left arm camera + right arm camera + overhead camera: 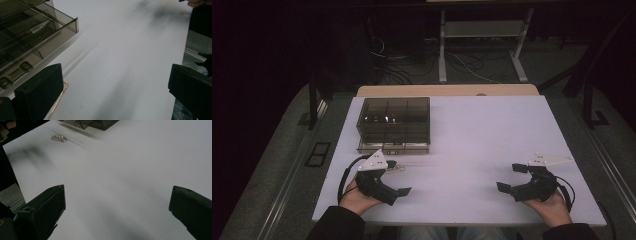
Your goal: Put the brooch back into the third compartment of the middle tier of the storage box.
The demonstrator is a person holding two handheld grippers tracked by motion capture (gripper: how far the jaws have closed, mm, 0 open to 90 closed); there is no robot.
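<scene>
A smoky see-through organiser box (393,120) stands on the white table (472,135) at the left rear, its bottom drawer (393,148) pulled out toward me. A small gold clip with pearls (398,167) lies just in front of the drawer, and I also see the clip (59,138) far off to the left and its thin gold wire (58,99) beside one jaw. My left gripper (398,178) rests open right next to the clip, nothing between its jaws. My right gripper (511,178) sits open and empty at the front right.
The box (27,30) has divided compartments with small items inside. A wooden strip (447,90) edges the table's far side. Beyond it, metal stand legs (443,55) and loose cables (397,75) are on the floor.
</scene>
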